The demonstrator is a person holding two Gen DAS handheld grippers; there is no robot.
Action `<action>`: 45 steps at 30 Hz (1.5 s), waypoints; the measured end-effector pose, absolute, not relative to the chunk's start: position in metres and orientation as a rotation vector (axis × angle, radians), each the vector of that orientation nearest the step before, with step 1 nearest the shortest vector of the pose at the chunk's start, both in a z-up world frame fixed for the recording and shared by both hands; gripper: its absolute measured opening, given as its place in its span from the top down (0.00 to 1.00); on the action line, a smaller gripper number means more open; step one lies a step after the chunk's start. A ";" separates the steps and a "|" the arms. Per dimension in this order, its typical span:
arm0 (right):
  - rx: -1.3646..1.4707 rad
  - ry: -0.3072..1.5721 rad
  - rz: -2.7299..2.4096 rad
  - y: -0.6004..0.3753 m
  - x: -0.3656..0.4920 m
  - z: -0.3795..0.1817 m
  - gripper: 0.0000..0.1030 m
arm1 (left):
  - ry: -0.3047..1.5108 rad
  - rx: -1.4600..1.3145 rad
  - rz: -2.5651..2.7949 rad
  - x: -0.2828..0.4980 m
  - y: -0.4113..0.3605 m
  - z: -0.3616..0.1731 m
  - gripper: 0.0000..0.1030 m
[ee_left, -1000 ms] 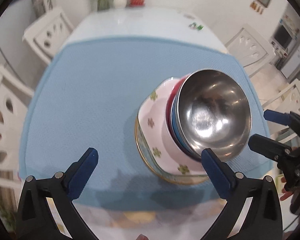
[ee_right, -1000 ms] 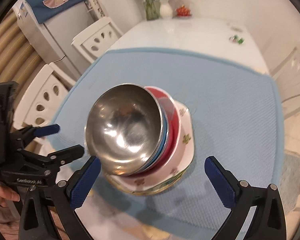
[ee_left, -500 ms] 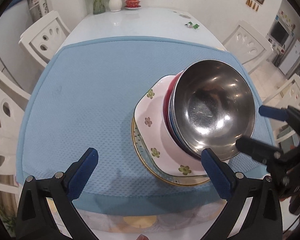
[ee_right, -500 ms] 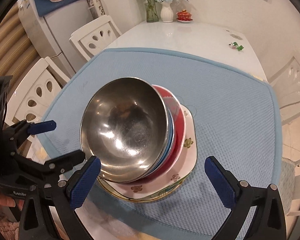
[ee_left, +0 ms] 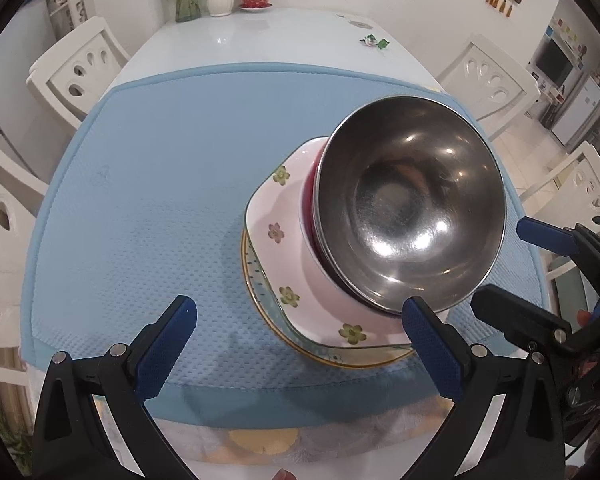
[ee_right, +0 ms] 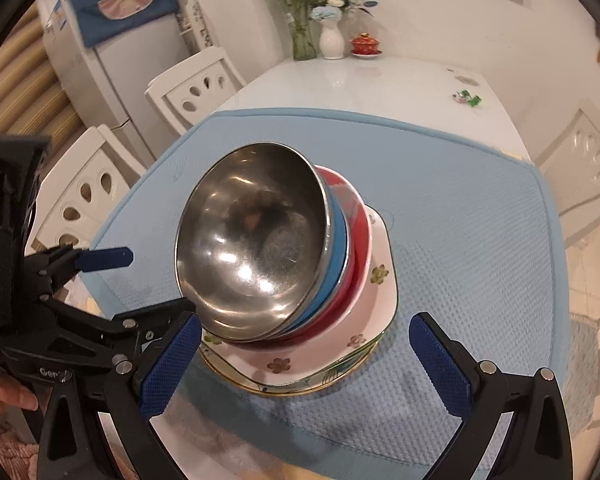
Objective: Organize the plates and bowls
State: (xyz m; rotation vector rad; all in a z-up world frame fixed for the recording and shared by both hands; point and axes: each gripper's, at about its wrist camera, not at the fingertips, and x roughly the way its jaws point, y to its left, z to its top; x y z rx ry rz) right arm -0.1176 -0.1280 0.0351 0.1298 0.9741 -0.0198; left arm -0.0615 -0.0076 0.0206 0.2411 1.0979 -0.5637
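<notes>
A stack of dishes stands on the blue mat (ee_left: 160,200). A steel bowl (ee_left: 410,208) is on top. Under it in the right wrist view lie a blue bowl (ee_right: 338,256), a red bowl (ee_right: 358,256), a pink square plate with flowers (ee_right: 376,292) and a gold-rimmed plate (ee_right: 300,390). My left gripper (ee_left: 300,350) is open and empty just in front of the stack, on its left side. My right gripper (ee_right: 306,364) is open and empty in front of the stack's right side. Each gripper shows in the other's view, the right gripper (ee_left: 512,268) and the left gripper (ee_right: 156,280).
The mat covers the near half of a white table (ee_left: 260,40). At the far end stand two vases (ee_right: 332,40) and a red lidded cup (ee_right: 366,45), with a small green item (ee_right: 466,98) at the right. White chairs (ee_left: 76,72) ring the table.
Both views have tilted up and drawn back slightly, so more of the far table shows. The stack has not moved. Both grippers stay open and empty.
</notes>
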 end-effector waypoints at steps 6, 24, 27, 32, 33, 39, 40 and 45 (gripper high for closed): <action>0.146 0.987 -0.027 -0.124 -0.117 0.033 0.00 | 1.113 0.241 -0.553 -0.059 -0.005 0.020 0.01; 0.124 1.030 -0.022 -0.115 -0.124 0.026 0.00 | 1.175 0.179 -0.549 -0.053 0.007 0.009 0.01; 0.105 1.039 -0.017 -0.114 -0.122 0.024 0.00 | 1.175 0.178 -0.544 -0.054 0.007 0.009 0.01; 0.110 1.051 -0.025 -0.117 -0.119 0.021 0.00 | 1.171 0.182 -0.531 -0.053 0.007 0.010 0.01; 0.108 1.049 -0.025 -0.117 -0.119 0.022 0.00 | 1.169 0.184 -0.531 -0.051 0.008 0.010 0.01; 0.116 1.065 -0.005 -0.119 -0.116 0.019 0.00 | 1.167 0.180 -0.517 -0.051 0.008 0.012 0.01; 0.119 1.077 0.007 -0.119 -0.115 0.017 0.00 | 1.168 0.169 -0.509 -0.050 0.008 0.012 0.01; 0.114 1.090 0.006 -0.118 -0.113 0.014 0.00 | 1.169 0.139 -0.487 -0.048 0.013 0.013 0.01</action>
